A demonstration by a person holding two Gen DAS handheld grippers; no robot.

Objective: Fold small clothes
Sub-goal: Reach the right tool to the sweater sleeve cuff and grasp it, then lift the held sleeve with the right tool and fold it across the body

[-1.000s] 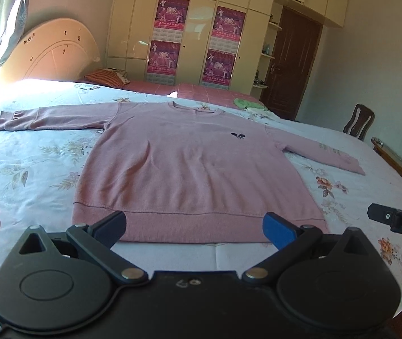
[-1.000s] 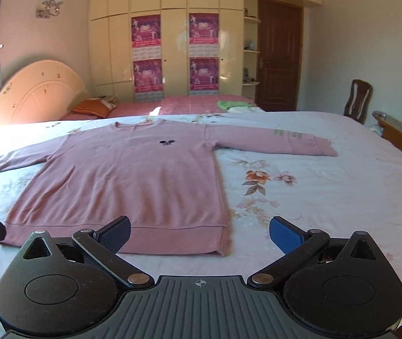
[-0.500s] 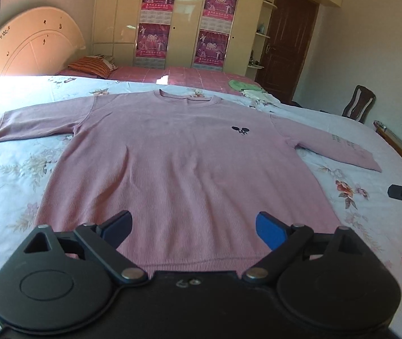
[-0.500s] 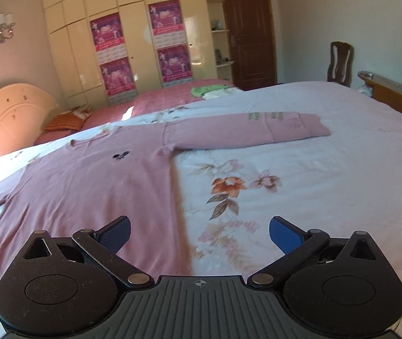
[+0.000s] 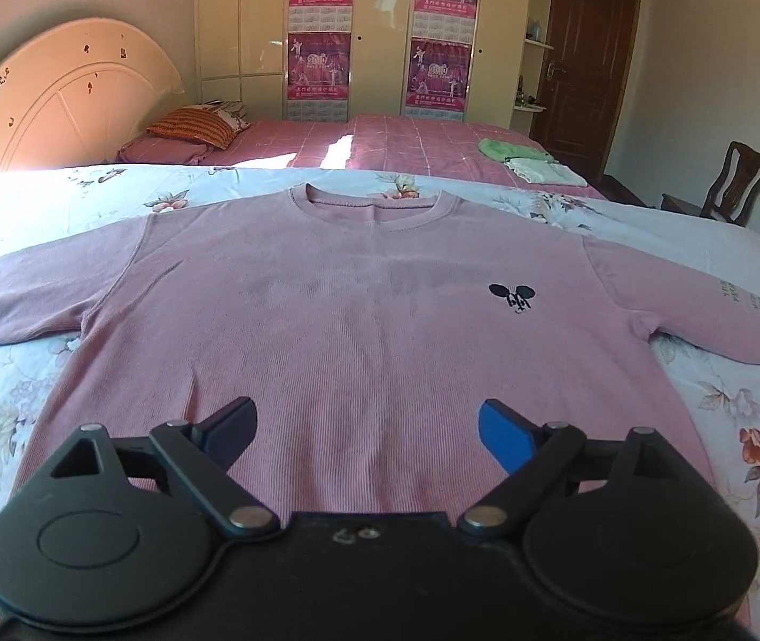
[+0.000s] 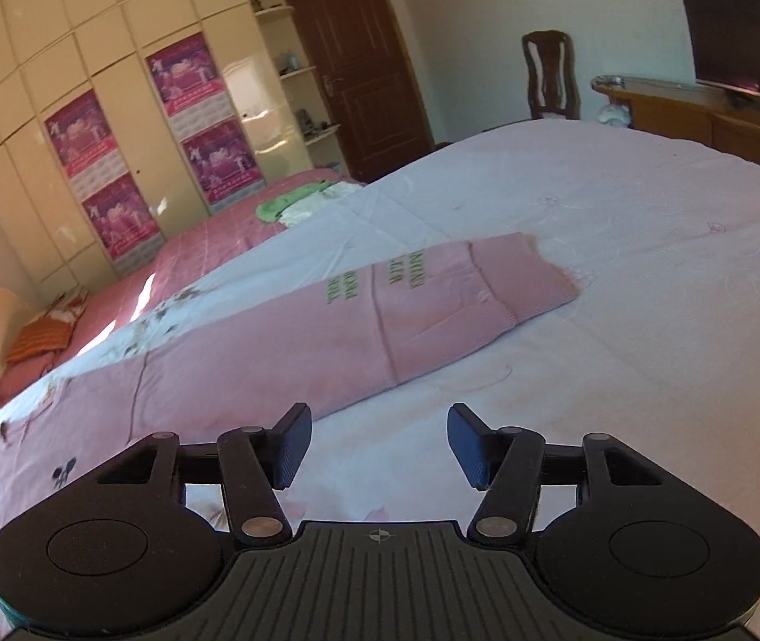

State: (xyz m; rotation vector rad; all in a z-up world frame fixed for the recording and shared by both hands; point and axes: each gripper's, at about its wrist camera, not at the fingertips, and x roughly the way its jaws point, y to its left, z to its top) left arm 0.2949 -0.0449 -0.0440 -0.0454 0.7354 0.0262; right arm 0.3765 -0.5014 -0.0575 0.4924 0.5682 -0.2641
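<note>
Clearly "2010" on wardrobe posters (image 5: 320, 69)

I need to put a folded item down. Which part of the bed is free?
Free: bedsheet beyond the sweater sleeve cuff, toward the wooden bench. Crowded: the middle, under the spread sweater, and the far pink bed's green cloth.

The right gripper (image 6: 377, 440) hangs over the floral bed sheet (image 6: 620, 245), its jaws closing with nothing between them — only sheet shows in the gap. Just beyond the fingertips lies the pink sweater (image 6: 283, 352), its sleeve stretched flat toward the right, with green letters near the cuff. Behind stand a wardrobe (image 6: 112, 123) with purple posters, a brown door (image 6: 358, 53) and a chair (image 6: 550, 75) — the view is tilted.
</note>
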